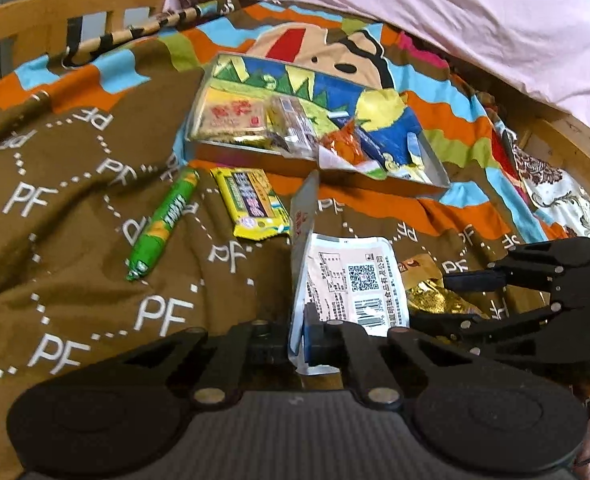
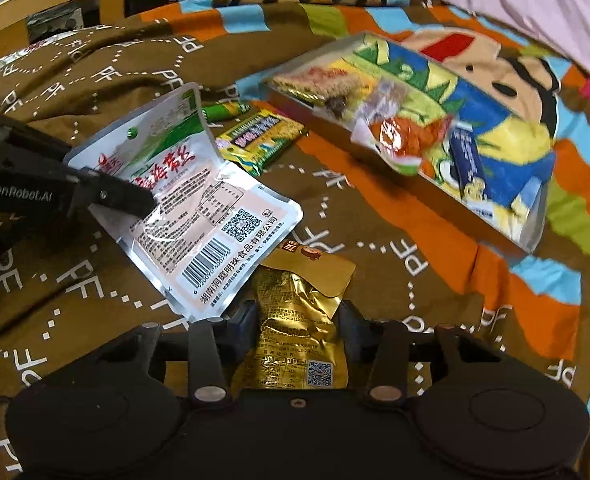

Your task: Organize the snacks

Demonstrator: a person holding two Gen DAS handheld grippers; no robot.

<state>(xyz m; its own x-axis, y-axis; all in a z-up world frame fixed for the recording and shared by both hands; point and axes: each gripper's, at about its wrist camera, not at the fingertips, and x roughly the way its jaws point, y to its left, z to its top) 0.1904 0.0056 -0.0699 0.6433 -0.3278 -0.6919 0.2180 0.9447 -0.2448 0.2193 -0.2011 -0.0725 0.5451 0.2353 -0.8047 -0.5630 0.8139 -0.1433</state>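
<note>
My left gripper [image 1: 301, 332] is shut on the bottom edge of a white foil packet [image 1: 304, 240], which stands on edge above the bedspread. The right wrist view shows that packet's front [image 2: 155, 148] and the left gripper [image 2: 147, 200] pinching it. A second white packet [image 1: 359, 280] lies flat, barcode side up, beside it. My right gripper [image 2: 299, 316] is shut on a crumpled gold packet [image 2: 295, 300]; its pads press both sides. A green stick snack [image 1: 163, 228] and a yellow packet [image 1: 255, 204] lie before a shallow box [image 1: 255, 158] holding several snacks.
A brown and multicoloured bedspread [image 1: 75, 280] covers the bed. A pink duvet [image 1: 455, 20] is heaped at the far right. The wooden bed rail [image 1: 55, 12] runs behind. The box's near wall [image 2: 315, 120] faces both grippers.
</note>
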